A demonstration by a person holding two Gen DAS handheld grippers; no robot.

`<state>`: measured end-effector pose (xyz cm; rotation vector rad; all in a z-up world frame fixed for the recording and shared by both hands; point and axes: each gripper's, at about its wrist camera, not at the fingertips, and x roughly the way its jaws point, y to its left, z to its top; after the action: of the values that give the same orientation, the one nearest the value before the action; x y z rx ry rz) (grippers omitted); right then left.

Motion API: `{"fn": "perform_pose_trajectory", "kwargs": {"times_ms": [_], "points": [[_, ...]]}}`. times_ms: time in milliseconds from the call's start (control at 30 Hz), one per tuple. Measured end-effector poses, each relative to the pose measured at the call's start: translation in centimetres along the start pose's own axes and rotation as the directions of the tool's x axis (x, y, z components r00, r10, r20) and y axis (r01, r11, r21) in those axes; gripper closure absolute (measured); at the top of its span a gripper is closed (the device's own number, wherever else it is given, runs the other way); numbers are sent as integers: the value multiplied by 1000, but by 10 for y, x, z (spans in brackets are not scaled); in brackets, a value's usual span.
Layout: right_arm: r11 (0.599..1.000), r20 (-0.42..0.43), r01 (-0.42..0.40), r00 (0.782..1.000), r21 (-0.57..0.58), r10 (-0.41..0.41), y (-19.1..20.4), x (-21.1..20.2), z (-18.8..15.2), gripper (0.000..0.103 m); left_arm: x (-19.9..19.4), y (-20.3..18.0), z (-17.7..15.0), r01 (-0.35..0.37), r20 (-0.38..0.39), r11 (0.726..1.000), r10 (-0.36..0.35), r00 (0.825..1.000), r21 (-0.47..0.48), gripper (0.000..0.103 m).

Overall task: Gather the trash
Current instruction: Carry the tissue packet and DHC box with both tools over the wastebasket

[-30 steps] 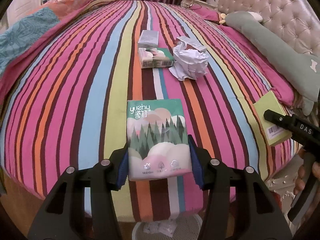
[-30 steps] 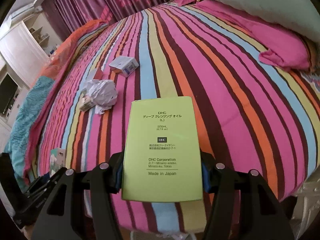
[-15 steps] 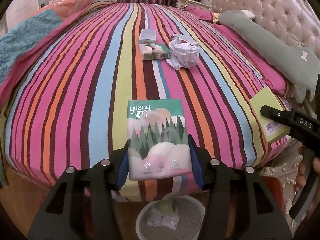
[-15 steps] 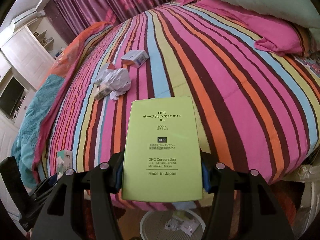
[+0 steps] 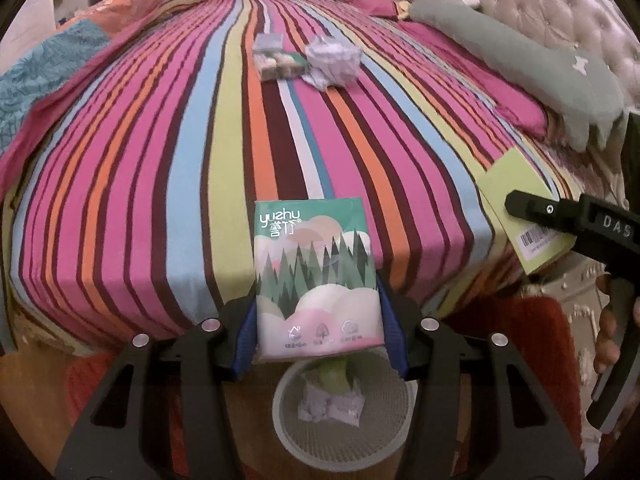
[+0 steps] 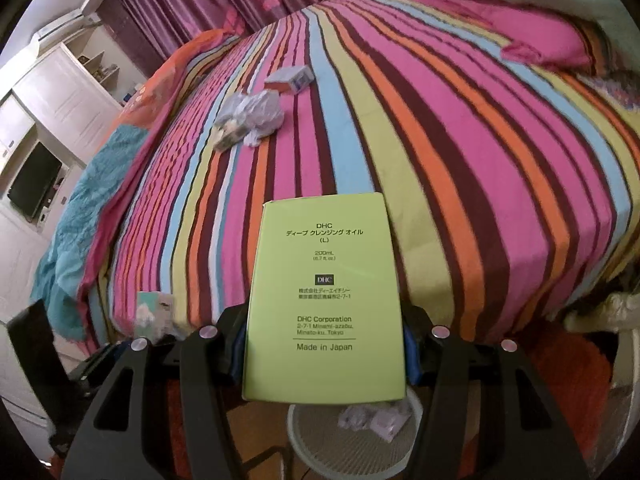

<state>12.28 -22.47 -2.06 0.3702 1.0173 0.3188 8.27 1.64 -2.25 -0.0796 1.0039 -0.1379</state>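
Bedcover (image 5: 168,168) with bright stripes fills most of both views, and the step in hand looks like the carrying of two pieces of trash off the bed to the bin. Below the bed edge stands a white mesh wastebasket (image 5: 396,420) on the floor, with some crumpled paper already inside it.

Green DHC box (image 6: 324,300) is clamped between the fingers of the right gripper (image 6: 325,354), and its lower edge hangs over the wastebasket rim. Tissue pack (image 5: 316,276) with a forest print is clamped in the left gripper (image 5: 318,330), also just above the wastebasket. I judge that the next move calls for each gripper to come over the opening and let its jaws part, one after another, so the box and the pack do not knock together or fall on the rim.

More trash lies far up the bed: a crumpled paper ball (image 5: 332,60), a second small pack (image 5: 280,66) touching it, and a little carton (image 6: 290,78) just beside. Nothing stands between the grippers and the wastebasket, as far as I can see.
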Motion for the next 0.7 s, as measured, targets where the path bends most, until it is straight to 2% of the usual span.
{"fn": "perform_pose_trajectory", "kwargs": {"times_ms": [200, 333, 533, 700], "points": [[1000, -57, -4, 998, 19, 5, 0, 0, -31, 48, 8, -7, -28, 12, -69, 999, -9, 998, 32, 52], [998, -113, 0, 994, 58, 6, -7, 6, -51, 48, 13, -7, -41, 26, -106, 999, -24, 994, 21, 52], [994, -216, 44, 976, 104, -20, -16, 23, -83, 48, 25, -11, -60, 29, -166, 999, -23, 986, 33, 52], [988, -297, 81, 954, 128, -39, -21, 36, -97, 48, 40, -13, -71, 48, -238, 999, -41, 970, 24, 52]]}}
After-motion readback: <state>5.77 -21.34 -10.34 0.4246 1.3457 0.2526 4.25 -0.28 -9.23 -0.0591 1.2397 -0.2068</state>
